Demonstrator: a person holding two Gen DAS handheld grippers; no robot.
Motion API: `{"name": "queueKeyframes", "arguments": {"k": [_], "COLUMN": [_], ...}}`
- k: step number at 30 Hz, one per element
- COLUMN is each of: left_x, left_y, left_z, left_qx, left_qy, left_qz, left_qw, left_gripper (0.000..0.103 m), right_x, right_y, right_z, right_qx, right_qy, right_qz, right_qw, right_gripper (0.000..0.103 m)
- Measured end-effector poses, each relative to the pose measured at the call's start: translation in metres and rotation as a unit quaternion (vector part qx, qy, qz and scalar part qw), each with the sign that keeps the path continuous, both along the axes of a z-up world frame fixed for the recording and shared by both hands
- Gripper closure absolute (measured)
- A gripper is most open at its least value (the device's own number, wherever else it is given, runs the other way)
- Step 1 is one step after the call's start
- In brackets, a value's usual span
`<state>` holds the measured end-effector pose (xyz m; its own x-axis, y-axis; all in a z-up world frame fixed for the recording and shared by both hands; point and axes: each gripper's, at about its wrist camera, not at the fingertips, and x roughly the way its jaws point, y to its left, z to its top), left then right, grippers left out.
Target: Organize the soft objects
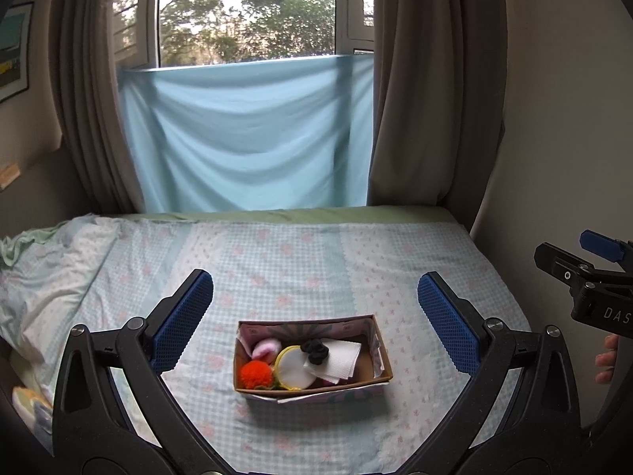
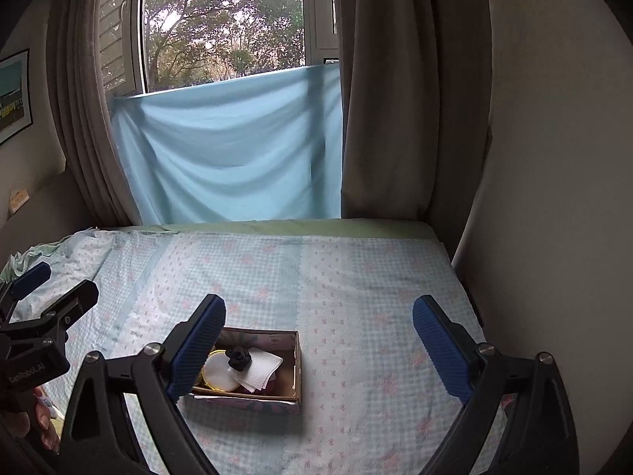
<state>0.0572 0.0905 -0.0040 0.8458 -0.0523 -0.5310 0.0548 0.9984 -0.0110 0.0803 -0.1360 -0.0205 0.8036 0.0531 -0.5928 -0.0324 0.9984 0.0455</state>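
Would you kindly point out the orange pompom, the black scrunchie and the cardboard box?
Fluffy orange pompom [image 1: 256, 373]: left wrist view, its centre.
Black fabric scrunchie [image 1: 315, 350]: left wrist view, its middle.
Open cardboard box [image 1: 382, 350]: left wrist view, right wall.

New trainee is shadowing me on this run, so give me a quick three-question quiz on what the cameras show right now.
1. True or false: the orange pompom lies on the bedspread, outside the cardboard box.
2. What rests on the white paper napkin? A) black scrunchie B) a pillow C) a sock
3. Fill in: the left gripper and right gripper are both ____.

Key: 1 false; 2 A; 3 open.
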Motion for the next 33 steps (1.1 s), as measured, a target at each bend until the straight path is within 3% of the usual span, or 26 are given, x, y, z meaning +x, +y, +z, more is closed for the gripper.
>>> {"name": "queueKeyframes", "arguments": {"k": [33], "left_x": [0.0074], "left_y": [-0.0027], "left_z": [-0.0034], "left_qx": [0.001], "left_qy": [0.001], "left_qz": [0.009], "left_qw": [1.0000], "left_gripper": [0.000], "right_x": [0.0025], "right_y": [-0.0084], "right_z": [-0.0002], "right_qx": [0.001], "right_qy": [-0.002], "right_qz": [-0.004], "right_qw": [1.000], "right_gripper": [0.008]}}
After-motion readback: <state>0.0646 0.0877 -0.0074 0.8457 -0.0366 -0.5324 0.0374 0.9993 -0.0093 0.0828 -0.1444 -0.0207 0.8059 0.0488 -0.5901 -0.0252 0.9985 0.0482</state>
